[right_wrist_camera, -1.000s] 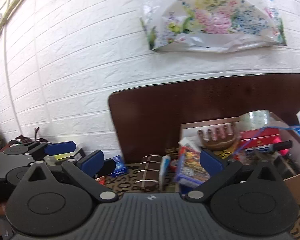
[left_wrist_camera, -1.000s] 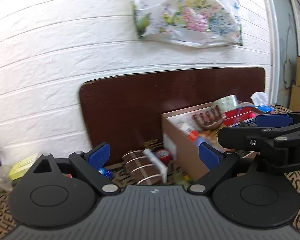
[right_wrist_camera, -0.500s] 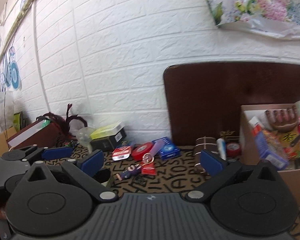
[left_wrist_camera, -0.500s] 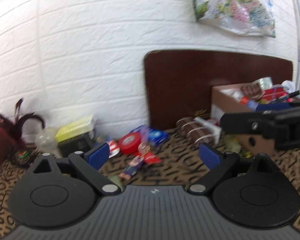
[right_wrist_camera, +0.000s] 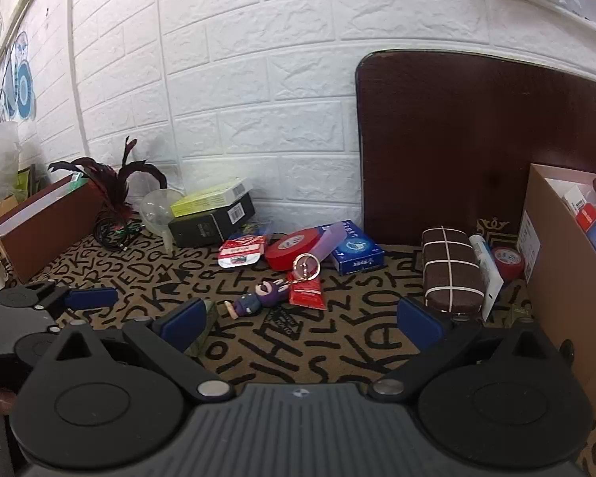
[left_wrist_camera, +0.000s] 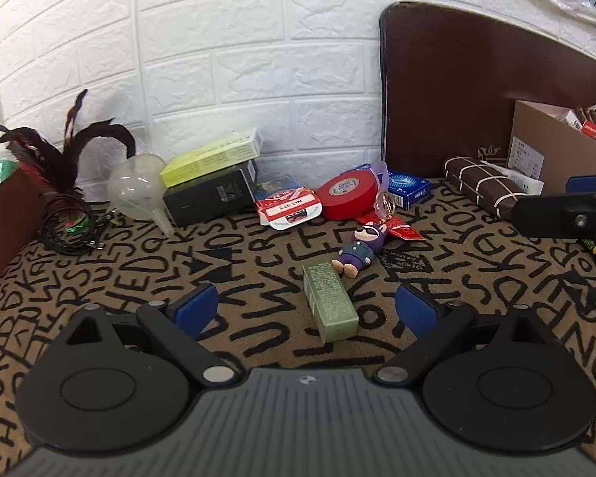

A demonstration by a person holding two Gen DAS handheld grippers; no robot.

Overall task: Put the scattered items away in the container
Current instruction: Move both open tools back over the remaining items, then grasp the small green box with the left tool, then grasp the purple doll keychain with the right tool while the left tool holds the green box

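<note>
My left gripper [left_wrist_camera: 306, 310] is open and empty, low over the patterned cloth, with a small green box [left_wrist_camera: 329, 301] lying between its fingers. Behind it lie a purple figure keychain [left_wrist_camera: 359, 250], a red tape roll [left_wrist_camera: 347, 194], a red-white packet [left_wrist_camera: 288, 208] and a blue box [left_wrist_camera: 407, 189]. My right gripper [right_wrist_camera: 302, 320] is open and empty, short of the keychain [right_wrist_camera: 260, 298]. The cardboard container [right_wrist_camera: 560, 246] stands at the right, holding several items. The left gripper also shows in the right wrist view [right_wrist_camera: 91, 298].
A brown checked case [right_wrist_camera: 451, 270], a white tube [right_wrist_camera: 486, 268] and a small red tape [right_wrist_camera: 506, 260] lie beside the container. A black box with a yellow box on top [left_wrist_camera: 214, 183], a clear funnel [left_wrist_camera: 139, 189], coiled cables and feathers [left_wrist_camera: 65, 214] sit at the back left by the brick wall.
Both grippers swung left and tilted down from the container toward the scattered items. The green box has come between my left gripper's fingers. Both stayed open.
</note>
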